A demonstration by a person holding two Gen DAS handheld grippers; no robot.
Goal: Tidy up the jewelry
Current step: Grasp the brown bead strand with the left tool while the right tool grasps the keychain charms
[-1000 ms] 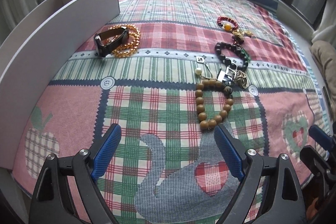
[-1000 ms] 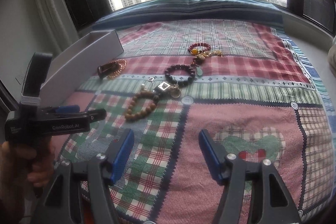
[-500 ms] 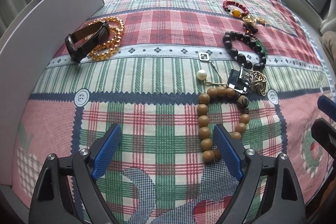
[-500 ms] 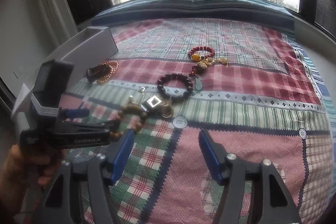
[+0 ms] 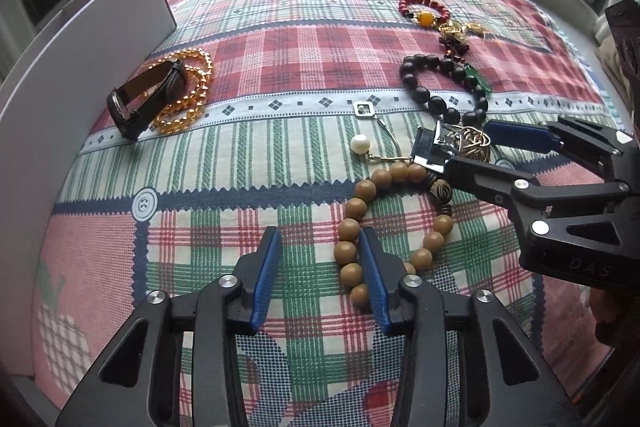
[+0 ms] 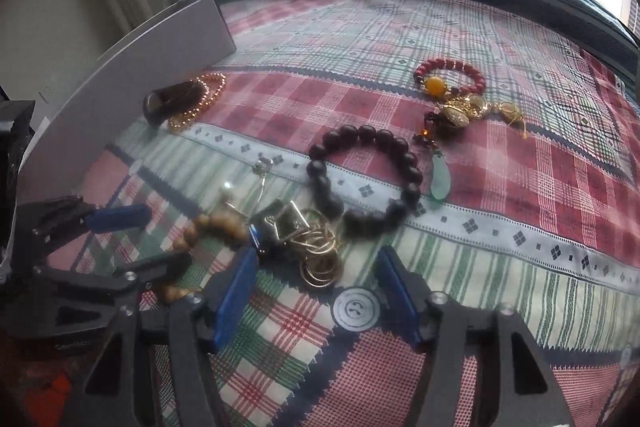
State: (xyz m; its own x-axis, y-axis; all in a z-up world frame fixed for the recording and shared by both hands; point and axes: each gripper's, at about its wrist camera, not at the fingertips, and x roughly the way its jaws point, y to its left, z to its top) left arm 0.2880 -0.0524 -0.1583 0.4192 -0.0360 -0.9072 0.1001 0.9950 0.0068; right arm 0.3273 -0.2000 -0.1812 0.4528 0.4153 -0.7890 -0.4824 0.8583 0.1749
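1. Tan wooden round-bead bracelet lay on the red-and-green plaid patchwork cloth; the left gripper, blue-padded, stood with its jaws partly drawn in, the right pad beside the loop's near beads, gripping nothing.
2. Dark, near-black bead bracelet lay flat beyond, a green teardrop pendant just beside it.
3. Red bead bracelet with one amber bead lay farthest off, touching a cluster of gold charms.
4. Gold wire rings tangled with a square dark pendant sat between the right gripper's spread jaws, possibly untouched; contact was unclear.
5. Black leather strap rested on an amber small-bead strand beside the tall grey box wall.
6. White pearl on a gold pin lay near the wooden beads.
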